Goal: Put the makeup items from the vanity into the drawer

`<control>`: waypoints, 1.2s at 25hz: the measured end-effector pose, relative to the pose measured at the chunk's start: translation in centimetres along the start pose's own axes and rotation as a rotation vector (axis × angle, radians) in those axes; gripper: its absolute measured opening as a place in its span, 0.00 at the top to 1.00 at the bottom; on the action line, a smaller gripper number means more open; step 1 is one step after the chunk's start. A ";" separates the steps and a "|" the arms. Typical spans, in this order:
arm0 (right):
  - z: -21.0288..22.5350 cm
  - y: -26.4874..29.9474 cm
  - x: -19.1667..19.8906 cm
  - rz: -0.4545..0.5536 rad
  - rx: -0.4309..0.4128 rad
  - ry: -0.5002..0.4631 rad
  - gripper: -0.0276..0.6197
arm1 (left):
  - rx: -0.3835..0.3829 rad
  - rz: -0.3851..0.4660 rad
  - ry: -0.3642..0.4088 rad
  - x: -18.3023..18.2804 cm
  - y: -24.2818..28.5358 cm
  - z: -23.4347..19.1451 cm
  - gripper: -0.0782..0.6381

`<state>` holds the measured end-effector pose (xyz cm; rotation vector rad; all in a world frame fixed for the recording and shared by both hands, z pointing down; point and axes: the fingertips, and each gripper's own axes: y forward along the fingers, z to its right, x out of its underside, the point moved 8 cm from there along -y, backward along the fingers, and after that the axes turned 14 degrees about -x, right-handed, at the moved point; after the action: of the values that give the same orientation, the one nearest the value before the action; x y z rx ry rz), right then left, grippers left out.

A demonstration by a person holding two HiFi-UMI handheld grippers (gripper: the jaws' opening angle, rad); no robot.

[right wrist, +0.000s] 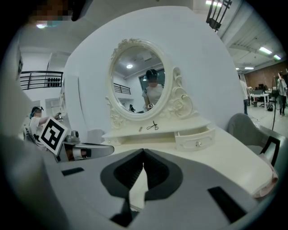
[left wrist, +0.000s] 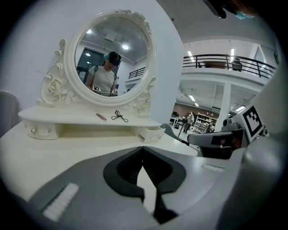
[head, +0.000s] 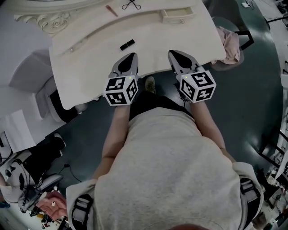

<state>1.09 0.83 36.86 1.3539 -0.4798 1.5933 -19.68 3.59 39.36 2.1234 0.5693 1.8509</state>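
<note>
Presently both tools are clenched on nothing: left tool (head: 131,55) and right tool (head: 173,53) over the bench's (head: 81,67) near edge. Black tube (head: 127,44) lies just beyond the left tool, not touching. Pink stick (head: 111,10), eyelash curler (head: 131,5) and open drawer (head: 178,15) sit farther back.

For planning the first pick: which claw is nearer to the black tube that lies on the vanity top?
Left. The left claw sits just short of the black tube, almost in line with it; the right claw is farther off to the tube's right.
</note>
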 end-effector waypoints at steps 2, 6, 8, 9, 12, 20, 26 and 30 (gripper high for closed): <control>0.7 1.2 -0.6 0.003 0.004 0.001 0.95 | -0.005 -0.001 0.013 -0.8 1.2 -0.9 0.88; 1.6 3.5 -1.4 0.001 0.010 0.008 0.94 | -0.021 -0.028 0.041 -1.6 3.1 -3.1 0.88; 2.1 4.6 -2.0 0.001 0.011 0.012 0.94 | -0.023 -0.044 0.051 -1.8 3.9 -4.2 0.88; 2.3 5.1 -2.3 0.002 0.014 0.012 0.94 | -0.023 -0.051 0.055 -1.9 4.4 -4.7 0.88; 2.8 6.3 -2.6 -0.003 0.023 0.014 0.95 | -0.010 -0.090 0.083 -1.8 5.7 -5.9 0.88; 3.6 8.7 -2.4 -0.023 0.027 0.046 0.95 | 0.057 -0.174 0.327 -1.1 8.2 -7.1 0.87; 3.8 9.6 -1.8 -0.051 0.034 0.067 0.95 | 0.103 -0.217 0.357 -0.2 9.2 -7.2 0.70; 3.9 10.1 -2.0 -0.046 0.021 0.094 0.95 | 0.169 -0.269 0.417 0.6 10.0 -7.2 0.66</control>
<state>-5.46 -7.80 39.03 1.2905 -0.3733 1.6202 -25.59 -5.41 45.49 1.6452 1.0794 2.1527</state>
